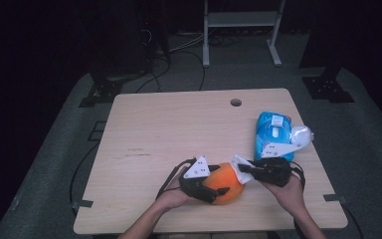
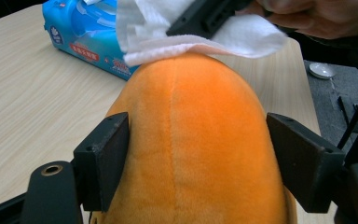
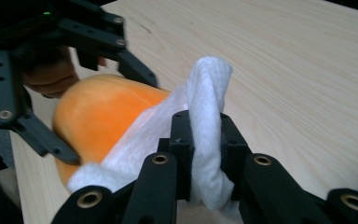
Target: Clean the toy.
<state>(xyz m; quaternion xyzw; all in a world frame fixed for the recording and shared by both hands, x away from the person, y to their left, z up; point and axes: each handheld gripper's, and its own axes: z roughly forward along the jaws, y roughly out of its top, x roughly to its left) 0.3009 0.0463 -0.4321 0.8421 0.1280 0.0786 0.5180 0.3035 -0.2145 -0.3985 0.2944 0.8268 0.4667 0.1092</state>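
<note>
- Orange plush toy is sitting near my edge of the table, right between my two hands.
- On the left, my left claw is reaching around the toy. One pad is on each side of the soft orange body.
- In the left gripper view, the toy is bulging up between my black pads. They are touching its fur, so I am holding it steady with that claw.
- In the middle, a white wipe is lying over the far end of the toy. In the left gripper view the wipe is draping over the top of the orange bump.
- On the right, my right claw is squeezing tight on that wipe. In the right gripper view the wipe is bunched up between my jaws, and its loose part is spreading onto the toy.
- Farther right, a blue pack of wipes is lying flat on the table, away from the toy.
- I think I am wiping the toy clean. One claw is holding it and the other is rubbing.
- Next, I think I need to be dragging the wipe across the fur while pressing down softly.
- My left claw needs to be holding firm so the toy is not rolling away.
- The wipe could slip out or bunch up, so I should be going slowly.
</note>
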